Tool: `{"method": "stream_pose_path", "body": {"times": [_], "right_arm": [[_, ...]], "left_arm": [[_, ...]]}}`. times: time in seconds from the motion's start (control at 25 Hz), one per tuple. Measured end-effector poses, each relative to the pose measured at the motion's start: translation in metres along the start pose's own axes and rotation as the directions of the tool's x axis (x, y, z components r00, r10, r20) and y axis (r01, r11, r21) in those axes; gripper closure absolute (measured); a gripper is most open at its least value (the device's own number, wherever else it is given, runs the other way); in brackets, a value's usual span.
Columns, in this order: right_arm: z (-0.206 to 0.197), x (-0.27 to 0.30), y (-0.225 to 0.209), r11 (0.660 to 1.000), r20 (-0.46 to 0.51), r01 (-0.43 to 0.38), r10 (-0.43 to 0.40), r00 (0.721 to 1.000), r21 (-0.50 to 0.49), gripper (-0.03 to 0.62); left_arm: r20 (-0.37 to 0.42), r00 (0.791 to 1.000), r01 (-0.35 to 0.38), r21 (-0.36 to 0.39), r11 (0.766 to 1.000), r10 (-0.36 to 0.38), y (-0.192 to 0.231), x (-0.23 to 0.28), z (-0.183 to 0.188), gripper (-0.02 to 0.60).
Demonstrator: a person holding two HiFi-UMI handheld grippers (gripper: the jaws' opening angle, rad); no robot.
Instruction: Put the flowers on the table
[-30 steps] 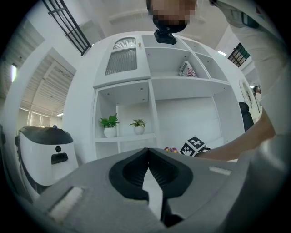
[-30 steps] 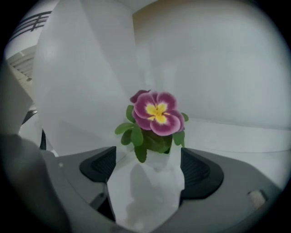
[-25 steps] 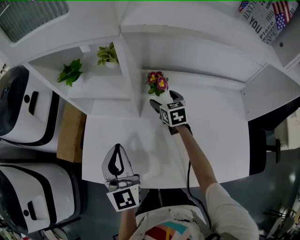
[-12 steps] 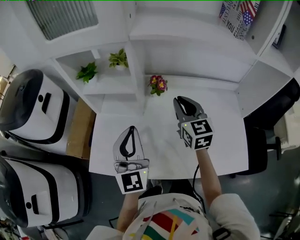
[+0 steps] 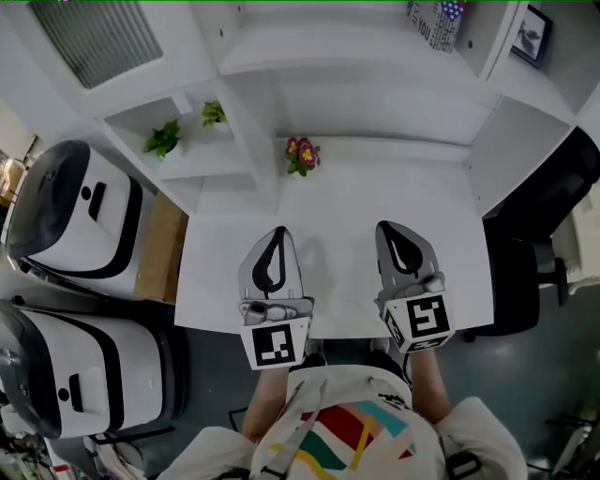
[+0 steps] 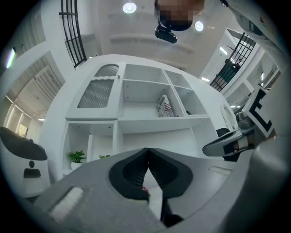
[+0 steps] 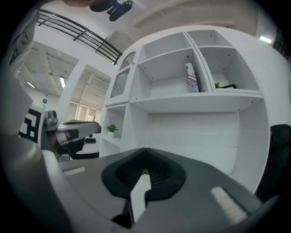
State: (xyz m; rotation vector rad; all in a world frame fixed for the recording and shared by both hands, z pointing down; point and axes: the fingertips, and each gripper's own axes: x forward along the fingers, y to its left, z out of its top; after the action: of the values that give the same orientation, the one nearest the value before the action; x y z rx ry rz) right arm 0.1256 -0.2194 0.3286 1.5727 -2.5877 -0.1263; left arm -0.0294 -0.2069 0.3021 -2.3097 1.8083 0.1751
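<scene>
A small pot of pink and red flowers [image 5: 302, 155] stands on the white table [image 5: 375, 202] at its far edge, beside the shelf divider. My left gripper [image 5: 275, 236] hovers over the near left of the table, shut and empty. Over the near right hangs my right gripper [image 5: 392, 232], also shut with nothing in it. Both are well short of the flowers. In the left gripper view the flowers [image 6: 144, 189] peep through the gap behind the closed jaws, and the right gripper [image 6: 207, 149] shows at the right.
Two green potted plants [image 5: 163, 139] [image 5: 214, 113] sit in the low shelf compartment at the left. White shelving [image 5: 356, 56] rises behind the table with a printed box [image 5: 433, 21] on it. Two white machines [image 5: 70, 216] stand on the floor left. A dark chair [image 5: 544, 225] is right.
My right gripper has let go near the flowers, drawn back toward the near edge and shut. The left gripper has shifted a little to the right. The flowers stay on the table.
</scene>
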Motion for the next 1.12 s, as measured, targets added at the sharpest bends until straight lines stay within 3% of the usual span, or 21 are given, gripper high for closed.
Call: {"method": "stream_pose_path", "body": {"times": [0.24, 0.44, 0.68, 1.12], "right_arm": [[-0.008, -0.046, -0.035, 0.997, 0.032, 0.053, -0.055, 0.998, 0.057, 0.593], [-0.014, -0.058, -0.054, 0.998, 0.028, 0.037, -0.039, 0.999, 0.054, 0.593], [-0.015, -0.056, -0.068, 0.998, 0.030, 0.020, -0.022, 0.999, 0.064, 0.593], [-0.012, -0.043, -0.076, 0.997, 0.045, 0.022, -0.025, 0.999, 0.067, 0.594]], "left_arm": [[0.010, 1.000, 0.002, 0.026, 1.000, -0.002, -0.040, 0.007, 0.009, 0.577], [-0.006, 1.000, 0.000, 0.017, 1.000, 0.000, -0.062, 0.013, 0.004, 0.577], [0.023, 1.000, -0.009, 0.034, 0.999, 0.009, -0.073, 0.025, 0.010, 0.577], [-0.001, 1.000, 0.011, 0.026, 1.000, -0.011, -0.077, 0.034, 0.005, 0.577]]}}
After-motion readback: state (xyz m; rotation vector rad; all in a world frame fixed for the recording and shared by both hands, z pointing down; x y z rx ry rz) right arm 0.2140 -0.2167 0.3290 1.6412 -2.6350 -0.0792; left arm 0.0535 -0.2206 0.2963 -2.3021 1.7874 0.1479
